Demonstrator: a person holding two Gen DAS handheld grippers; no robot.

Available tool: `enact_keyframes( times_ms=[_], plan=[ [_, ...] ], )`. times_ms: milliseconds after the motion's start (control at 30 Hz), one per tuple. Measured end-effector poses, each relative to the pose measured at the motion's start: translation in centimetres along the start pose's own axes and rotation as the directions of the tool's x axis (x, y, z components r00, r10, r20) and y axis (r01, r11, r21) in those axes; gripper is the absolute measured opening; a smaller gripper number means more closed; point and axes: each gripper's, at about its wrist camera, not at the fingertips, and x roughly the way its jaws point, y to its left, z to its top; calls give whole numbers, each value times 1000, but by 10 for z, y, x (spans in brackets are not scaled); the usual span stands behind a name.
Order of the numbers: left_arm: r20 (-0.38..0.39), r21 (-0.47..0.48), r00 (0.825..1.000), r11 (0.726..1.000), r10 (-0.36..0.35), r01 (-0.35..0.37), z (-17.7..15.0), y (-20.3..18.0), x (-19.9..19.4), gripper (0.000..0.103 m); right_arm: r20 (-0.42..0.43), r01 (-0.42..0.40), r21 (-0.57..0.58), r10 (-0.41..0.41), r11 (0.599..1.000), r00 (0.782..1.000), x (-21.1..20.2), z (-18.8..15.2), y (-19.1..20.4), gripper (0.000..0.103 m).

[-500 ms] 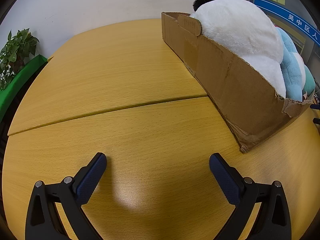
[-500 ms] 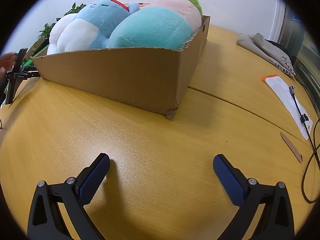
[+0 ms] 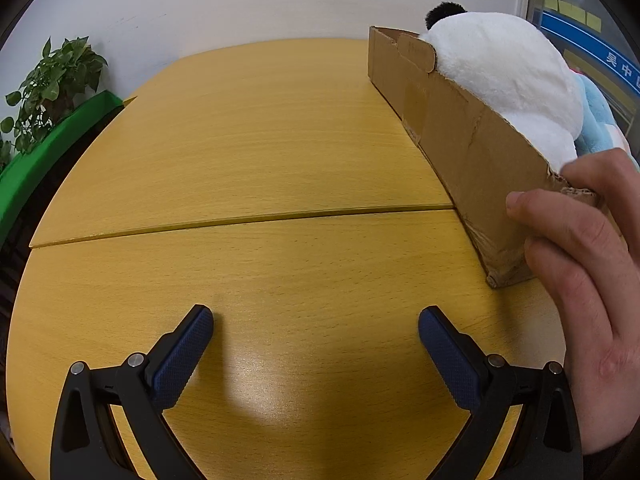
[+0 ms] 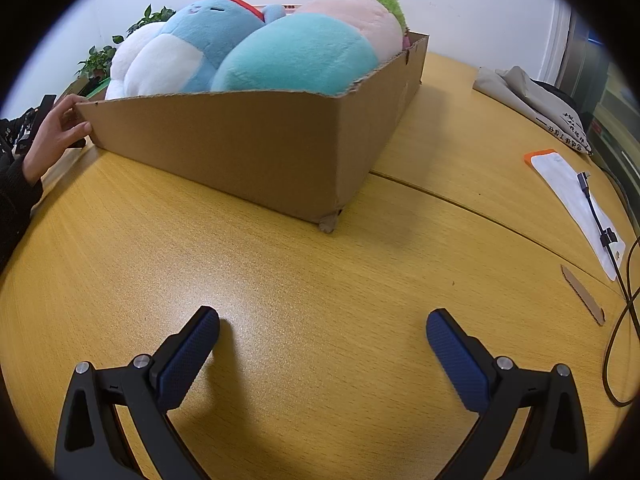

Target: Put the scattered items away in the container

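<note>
A cardboard box [image 4: 256, 148] stands on the yellow wooden table [image 4: 320, 280], full of plush toys: a white panda [image 3: 504, 76], a light blue one [image 4: 208, 40], a teal one [image 4: 296, 60] and a pink one with green hair [image 4: 360, 12]. The box also shows in the left wrist view [image 3: 472, 160] at the right. A bare hand [image 3: 580, 264] grips the box's near corner; it shows in the right wrist view [image 4: 56, 132] too. My left gripper [image 3: 316, 340] is open and empty above bare table. My right gripper [image 4: 322, 340] is open and empty, in front of the box.
A potted plant [image 3: 52, 88] and a green ledge [image 3: 40, 160] lie past the table's left edge. At the right are a grey cloth bag [image 4: 532, 100], a white pouch with orange edge [image 4: 572, 196], a black cable [image 4: 616, 280] and a cardboard strip [image 4: 582, 294].
A bare hand has come in and taken hold of the box's near corner. The left wrist view has shifted left, so the box sits further right. Both grippers stay open.
</note>
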Motion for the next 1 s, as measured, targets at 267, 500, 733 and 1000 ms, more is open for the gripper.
enact_keyframes(
  times_ms=[267,500,733,1000],
  plan=[
    [1,0,1000,1000,0,0,-1,0,0,103,0,-1,0,1,1000,1000,0,0,0,103],
    [2,0,1000,1000,0,0,-2,1,-2,103,0,-1,-1,1,1000,1000,0,0,0,103],
    [2,0,1000,1000,0,0,-2,2,-2,103,0,-1,-1,1,1000,1000,-1,0,1,103],
    [2,0,1000,1000,0,0,-3,2,-2,103,-1,-2,0,2,1000,1000,-2,0,4,103]
  ],
)
